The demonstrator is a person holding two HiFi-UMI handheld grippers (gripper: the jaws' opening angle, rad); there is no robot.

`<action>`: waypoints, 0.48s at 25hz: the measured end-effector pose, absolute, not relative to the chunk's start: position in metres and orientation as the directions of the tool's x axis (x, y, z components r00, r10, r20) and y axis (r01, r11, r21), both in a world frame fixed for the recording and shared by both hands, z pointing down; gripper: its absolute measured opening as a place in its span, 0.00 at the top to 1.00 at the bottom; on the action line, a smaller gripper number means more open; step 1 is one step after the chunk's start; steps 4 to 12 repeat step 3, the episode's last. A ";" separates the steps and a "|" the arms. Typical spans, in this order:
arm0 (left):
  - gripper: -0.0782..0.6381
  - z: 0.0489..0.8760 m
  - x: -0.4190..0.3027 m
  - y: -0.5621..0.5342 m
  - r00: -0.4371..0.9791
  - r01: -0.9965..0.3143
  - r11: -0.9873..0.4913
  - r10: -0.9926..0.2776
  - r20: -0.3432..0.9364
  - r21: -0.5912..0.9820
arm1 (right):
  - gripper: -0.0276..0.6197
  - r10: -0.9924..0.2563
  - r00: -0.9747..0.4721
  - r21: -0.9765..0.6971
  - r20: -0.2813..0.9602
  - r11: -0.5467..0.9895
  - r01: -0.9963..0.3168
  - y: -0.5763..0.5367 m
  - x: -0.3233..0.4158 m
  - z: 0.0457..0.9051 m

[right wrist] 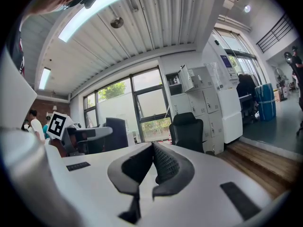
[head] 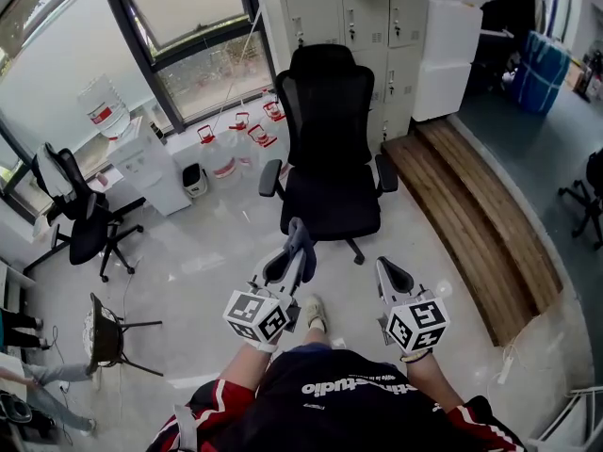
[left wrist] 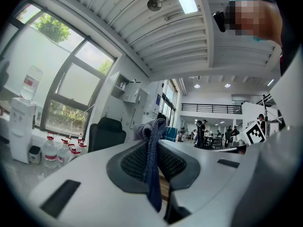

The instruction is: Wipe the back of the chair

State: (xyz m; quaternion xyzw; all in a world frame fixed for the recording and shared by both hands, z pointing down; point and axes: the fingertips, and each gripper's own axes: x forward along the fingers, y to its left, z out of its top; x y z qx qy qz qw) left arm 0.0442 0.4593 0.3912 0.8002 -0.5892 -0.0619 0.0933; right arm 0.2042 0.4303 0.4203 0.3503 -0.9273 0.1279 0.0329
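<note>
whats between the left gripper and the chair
Only the cloth, clamped in the left gripper and poking toward the chair; past it, just floor. The head view shows this.

Water bottles (head: 222,156) stand left of the chair (head: 330,149).

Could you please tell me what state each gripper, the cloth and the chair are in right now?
Left gripper: shut on the cloth.
Cloth: pinched between the left jaws, bunched past their tips.
Right gripper: shut, nothing between its jaws.
Chair: upright, seat empty, front towards the person.
</note>
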 end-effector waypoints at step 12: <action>0.81 0.390 0.046 0.462 0.307 -0.929 -0.296 -0.952 0.014 0.221 | 0.94 -0.642 -0.753 -0.217 0.146 0.722 -0.657 0.434 0.204 0.417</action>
